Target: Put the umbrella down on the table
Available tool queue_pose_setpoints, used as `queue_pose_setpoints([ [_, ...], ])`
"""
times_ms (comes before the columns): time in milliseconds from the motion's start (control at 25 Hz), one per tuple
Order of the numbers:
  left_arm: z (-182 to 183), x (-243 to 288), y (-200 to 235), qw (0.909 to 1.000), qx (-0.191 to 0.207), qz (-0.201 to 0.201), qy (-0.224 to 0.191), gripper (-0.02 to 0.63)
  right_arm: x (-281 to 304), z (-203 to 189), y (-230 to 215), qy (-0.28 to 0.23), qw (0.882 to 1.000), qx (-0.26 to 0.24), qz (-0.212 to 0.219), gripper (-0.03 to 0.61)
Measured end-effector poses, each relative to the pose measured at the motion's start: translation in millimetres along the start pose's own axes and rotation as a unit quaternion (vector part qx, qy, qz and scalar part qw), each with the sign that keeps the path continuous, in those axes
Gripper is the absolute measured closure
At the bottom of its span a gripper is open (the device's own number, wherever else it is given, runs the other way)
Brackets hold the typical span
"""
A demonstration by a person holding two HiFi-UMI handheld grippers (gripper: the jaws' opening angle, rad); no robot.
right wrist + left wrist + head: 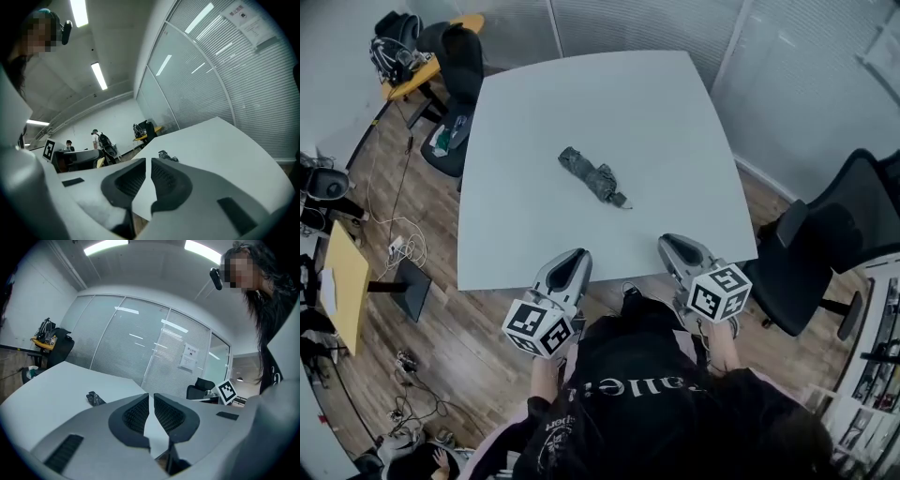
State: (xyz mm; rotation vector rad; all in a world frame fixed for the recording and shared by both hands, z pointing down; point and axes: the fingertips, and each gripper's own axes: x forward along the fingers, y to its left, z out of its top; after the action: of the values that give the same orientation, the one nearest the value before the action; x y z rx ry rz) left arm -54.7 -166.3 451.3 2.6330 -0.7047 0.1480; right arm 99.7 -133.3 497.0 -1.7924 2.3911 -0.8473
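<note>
Head view: umbrella (594, 176) is folded and lies flat near the middle of the table (581, 103), well in from every edge. It is ahead of both grippers, well apart from them, roughly between their two lines. Left gripper (573, 259) and right gripper (673, 246) sit over the near table edge, close to the body. Neither touches the umbrella.

Left gripper view: jaws nearly together, only a thin slit at the tips, nothing between them. Umbrella (95, 399) shows far ahead and to the left of the jaw line, resting on the tabletop (56, 385). The other gripper's marker cube (227, 391) is off to the right.

Right gripper view: same here, jaws narrow and empty. Umbrella (168, 156) is far ahead, just right of the tips, on the table (220, 145).

My read:
- The put-down looks done: the umbrella is supported along its full length and nothing grips it.
- The step in hand is just staying clear. Keep both grippers on the near side, jaws narrow, no sweep across the tabletop.
- Roll risk looks low since it's bunched fabric, not a smooth tube. No nudge needed.
- If it does need re-seating, open wide before approaching and come across its short axis, not end-on.
</note>
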Motion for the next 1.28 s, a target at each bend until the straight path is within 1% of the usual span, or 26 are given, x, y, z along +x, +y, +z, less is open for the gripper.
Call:
queue_pose_setpoints([
  [280,-9.3,3.4,-18.9,0.9998,0.004,-0.017,0.006,0.568,-14.2,-15.1,10.8,0.008,1.000,-0.009,0.005,0.549],
  [720,-8.8,2.8,-31.2,0.9997,0.009,-0.023,0.003,0.568,-18.5,-18.5,14.6,0.023,0.999,-0.021,0.016,0.554],
  [1280,-8.6,5.5,-33.1,0.9996,0.004,-0.027,-0.003,0.568,-19.1,-11.9,2.4,0.026,0.999,-0.021,0.002,0.555],
])
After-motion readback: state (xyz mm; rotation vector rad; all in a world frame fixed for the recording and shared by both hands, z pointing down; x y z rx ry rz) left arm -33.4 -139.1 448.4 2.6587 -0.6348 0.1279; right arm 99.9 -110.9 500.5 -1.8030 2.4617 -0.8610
